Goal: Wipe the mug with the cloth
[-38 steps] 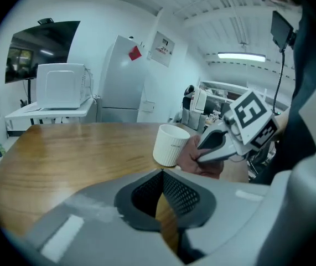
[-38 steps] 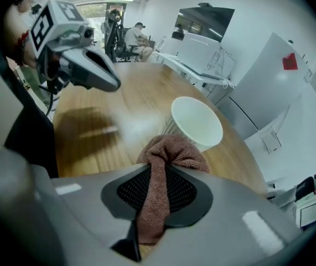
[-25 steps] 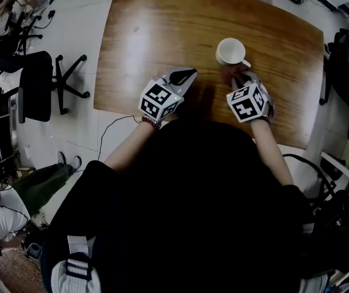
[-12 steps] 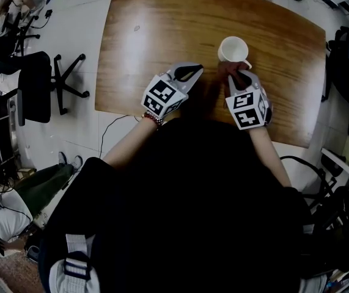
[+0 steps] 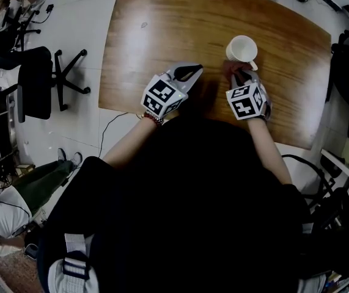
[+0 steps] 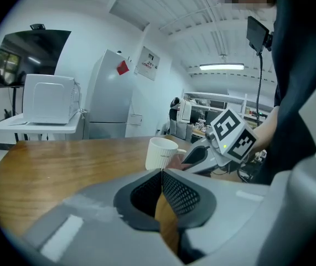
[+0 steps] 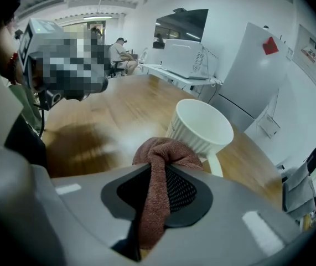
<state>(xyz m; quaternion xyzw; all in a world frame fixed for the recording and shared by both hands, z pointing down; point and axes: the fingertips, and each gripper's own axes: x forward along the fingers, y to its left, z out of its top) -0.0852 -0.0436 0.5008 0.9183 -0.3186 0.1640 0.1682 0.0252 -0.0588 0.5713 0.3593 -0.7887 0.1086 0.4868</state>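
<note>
Two grippers work over the wooden table, and only one of them has moved much in the last second. The right gripper has its jaws clenched on a bunched reddish-brown cloth. It swung in toward the white mug and then eased slightly. It now sits on the near side of the mug, by the handle. In the right gripper view the wad bulges out past the jaw tips and lies against the mug's ribbed outer wall, or just short of it; we cannot tell which.

The mug stands upright and open-mouthed, and it appears to have held its spot through that short stroke.

The left gripper has hardly stirred. It hovers well to the left of the mug with its jaws pressed together on nothing.

We read this as the first rubbing passes on the near wall, with the rim, the inside and the far side not yet reached. Nothing steadies the mug, so we judge that a firmer push could slide or tip it. The left gripper would have to open before it could brace it.
</note>
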